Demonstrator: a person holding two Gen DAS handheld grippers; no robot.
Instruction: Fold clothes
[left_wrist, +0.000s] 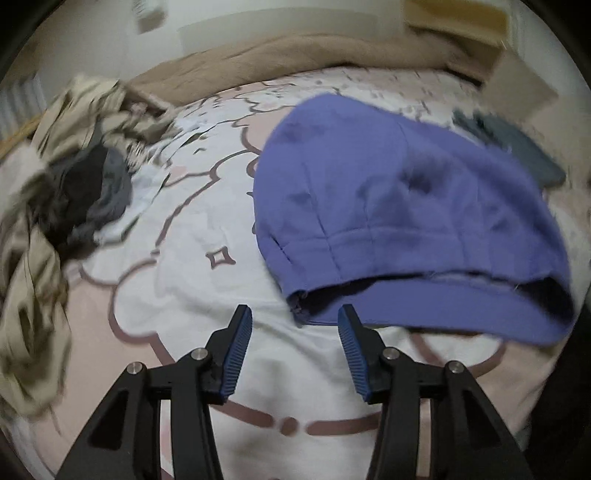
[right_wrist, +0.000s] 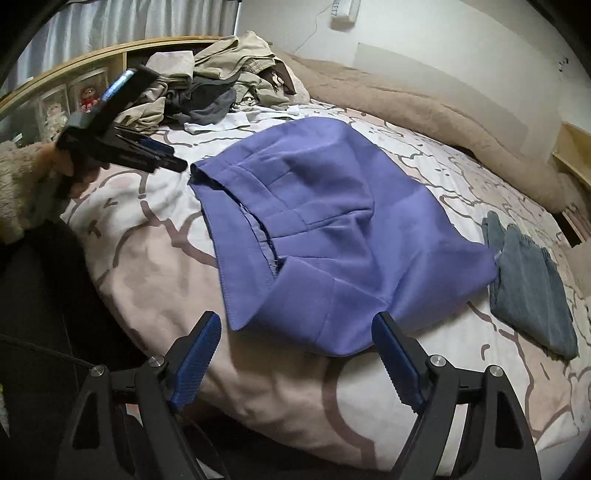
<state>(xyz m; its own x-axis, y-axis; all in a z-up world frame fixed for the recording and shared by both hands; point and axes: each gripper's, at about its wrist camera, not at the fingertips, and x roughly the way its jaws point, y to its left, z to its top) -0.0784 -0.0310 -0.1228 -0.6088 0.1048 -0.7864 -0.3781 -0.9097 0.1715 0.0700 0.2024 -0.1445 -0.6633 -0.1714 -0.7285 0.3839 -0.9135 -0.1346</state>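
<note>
The left gripper (left_wrist: 294, 314) had its blue-padded fingers (left_wrist: 236, 350) spread apart and empty, poised just short of the near corner of the purple garment (left_wrist: 399, 206). From the right wrist view the same gripper (right_wrist: 177, 162) showed at the garment's far left corner, held by a hand (right_wrist: 74, 177) in a fuzzy sleeve (right_wrist: 18, 184); whether it touched the cloth could not be told. The right gripper (right_wrist: 295, 325) also held its fingers (right_wrist: 195, 362) wide apart with nothing between them, hovering at the garment's near hem.

The garment (right_wrist: 325, 229) lay folded and fairly flat in the middle of the bed (right_wrist: 147, 258), on a pink and white patterned cover. Just beside its right edge lay a folded grey-blue cloth (right_wrist: 532, 288). Well apart, toward the head of the bed, sat a pile (right_wrist: 221, 74) of beige and dark clothes. A tan blanket (right_wrist: 424, 99) ran along the far side, against the wall.
</note>
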